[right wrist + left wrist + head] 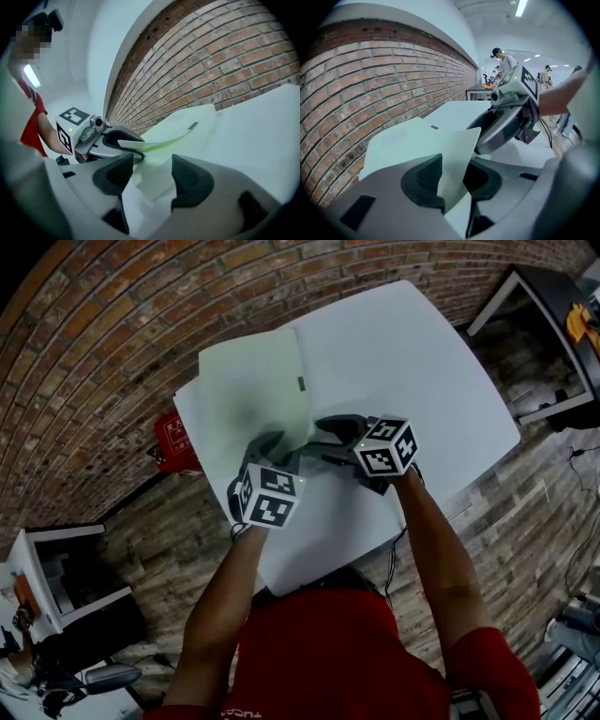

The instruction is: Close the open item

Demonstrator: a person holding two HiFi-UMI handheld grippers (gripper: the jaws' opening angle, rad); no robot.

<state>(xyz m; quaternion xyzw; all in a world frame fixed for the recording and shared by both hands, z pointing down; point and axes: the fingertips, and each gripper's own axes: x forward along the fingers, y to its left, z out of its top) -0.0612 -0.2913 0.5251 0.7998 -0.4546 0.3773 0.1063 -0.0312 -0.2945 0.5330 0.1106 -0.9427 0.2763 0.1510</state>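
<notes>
A pale green folder (pixel 251 390) lies open on the white table (pixel 422 362), with its near right corner lifted. My left gripper (pixel 281 444) is at that corner. In the left gripper view the thin green sheet (pixel 408 140) runs between its jaws (pixel 452 180) and leans on the left pad (pixel 424 176), with a gap on the other side. My right gripper (pixel 323 430) faces it from the right, with its jaws (pixel 152 180) standing apart around a flat sheet corner (pixel 157 180). The right gripper view shows the left gripper (pixel 112 140) under the curled cover (pixel 159 140).
A brick wall (pixel 122 324) runs along the table's far left side. A red object (pixel 173 442) sits on the floor by it. Desks and stools (pixel 56 568) stand at the lower left, a table frame (pixel 544 324) at the upper right. People (pixel 504 58) stand far off.
</notes>
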